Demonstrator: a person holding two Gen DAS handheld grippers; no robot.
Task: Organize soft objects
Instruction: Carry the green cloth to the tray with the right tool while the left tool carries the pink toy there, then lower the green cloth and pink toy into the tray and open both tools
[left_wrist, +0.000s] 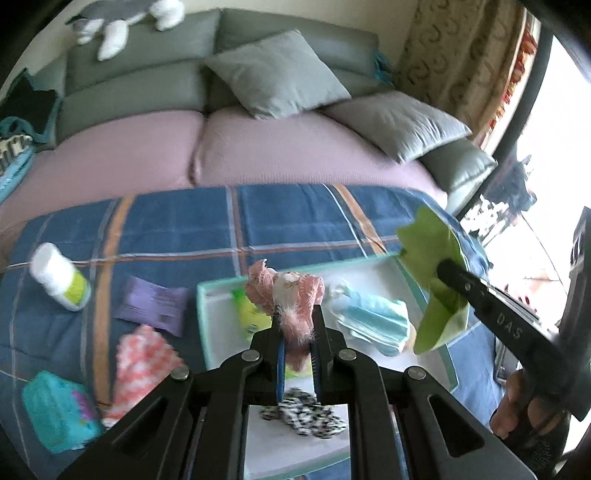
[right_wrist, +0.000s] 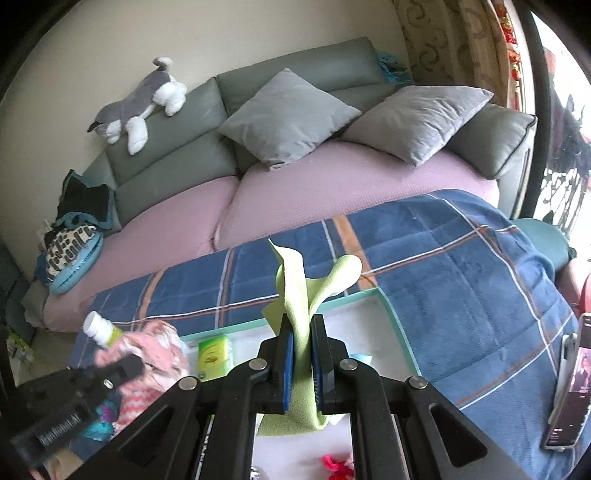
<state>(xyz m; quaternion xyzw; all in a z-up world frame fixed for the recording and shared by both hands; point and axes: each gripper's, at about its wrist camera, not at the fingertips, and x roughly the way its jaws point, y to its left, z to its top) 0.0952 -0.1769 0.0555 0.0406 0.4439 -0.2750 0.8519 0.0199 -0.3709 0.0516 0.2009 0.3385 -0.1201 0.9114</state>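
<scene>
Mid-sort over the blue plaid blanket (left_wrist: 155, 229). White tray (left_wrist: 221, 325) right under and ahead of both tools, already holding a few soft bits. Right tool (right_wrist: 302, 334) pinching a green cloth (right_wrist: 295, 295), hanging above the tray. Left tool (left_wrist: 297, 325) clamped on a pink frilly piece (left_wrist: 291, 291), also over the tray. Next up, probably: lower, spread the fingers, drop both in.

R gripper (right_wrist: 302, 345) clamped on green cloth (right_wrist: 295, 295), above white tray (right_wrist: 400, 332) w/ teal rim, on blue plaid blanket (right_wrist: 461, 266).
</scene>
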